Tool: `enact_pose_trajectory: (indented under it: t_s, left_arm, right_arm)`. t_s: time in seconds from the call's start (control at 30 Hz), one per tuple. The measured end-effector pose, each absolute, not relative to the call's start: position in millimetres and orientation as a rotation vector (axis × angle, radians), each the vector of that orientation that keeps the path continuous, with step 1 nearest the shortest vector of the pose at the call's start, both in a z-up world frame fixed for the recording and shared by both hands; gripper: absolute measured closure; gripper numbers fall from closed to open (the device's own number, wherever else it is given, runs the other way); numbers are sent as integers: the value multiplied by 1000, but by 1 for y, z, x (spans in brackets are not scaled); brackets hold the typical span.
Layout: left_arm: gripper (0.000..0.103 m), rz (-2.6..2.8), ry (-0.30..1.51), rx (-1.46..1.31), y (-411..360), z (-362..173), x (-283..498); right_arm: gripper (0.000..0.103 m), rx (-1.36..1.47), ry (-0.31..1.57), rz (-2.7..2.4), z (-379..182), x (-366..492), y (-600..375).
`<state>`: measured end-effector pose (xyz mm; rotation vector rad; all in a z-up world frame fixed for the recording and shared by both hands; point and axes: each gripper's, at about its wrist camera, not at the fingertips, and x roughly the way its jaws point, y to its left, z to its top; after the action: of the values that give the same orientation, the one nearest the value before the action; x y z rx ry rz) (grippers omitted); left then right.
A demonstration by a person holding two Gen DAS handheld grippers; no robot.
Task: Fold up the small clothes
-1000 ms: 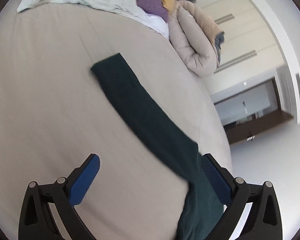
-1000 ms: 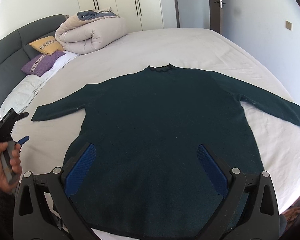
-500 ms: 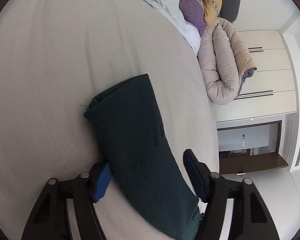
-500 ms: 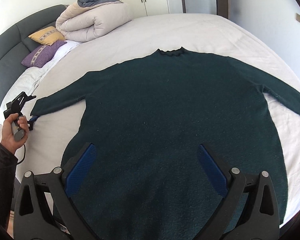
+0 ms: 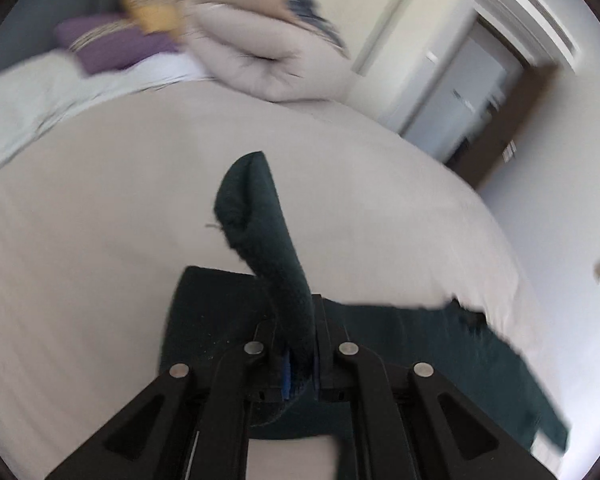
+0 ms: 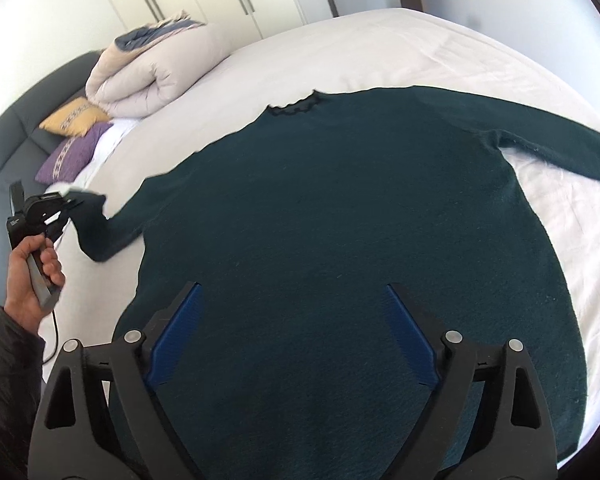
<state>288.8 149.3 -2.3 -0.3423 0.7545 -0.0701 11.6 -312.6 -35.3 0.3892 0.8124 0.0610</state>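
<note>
Dark green sweater (image 6: 340, 220) lies spread flat, front up, on the white bed (image 6: 380, 52), neckline toward the far side. Left gripper (image 5: 298, 344) clenched on the cuff end of the sleeve (image 5: 260, 216), which stands up out of the jaws, lifted off the sheet. Left hand (image 6: 32, 276) wraps the gripper handle, dark jacket sleeve at the wrist. Right gripper (image 6: 292, 336) angled down over the sweater's lower body, jaws wide and closing, holding nothing. Rolled duvet (image 6: 148, 76) and two cushions (image 6: 74, 136) by the headboard.
</note>
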Motion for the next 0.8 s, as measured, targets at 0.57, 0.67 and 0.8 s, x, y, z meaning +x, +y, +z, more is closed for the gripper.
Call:
enact_pose_trajectory:
  t_s: [0.57, 0.67, 0.8]
  left_arm:
    - [13, -223, 750, 139, -12, -63, 222]
    - [12, -193, 776, -40, 23, -72, 217]
    - [13, -231, 829, -206, 51, -94, 220]
  right_arm:
    - [13, 880, 960, 335, -102, 190, -392]
    - [20, 942, 1025, 388, -118, 234, -367]
    - [27, 977, 1141, 446, -137, 283, -321]
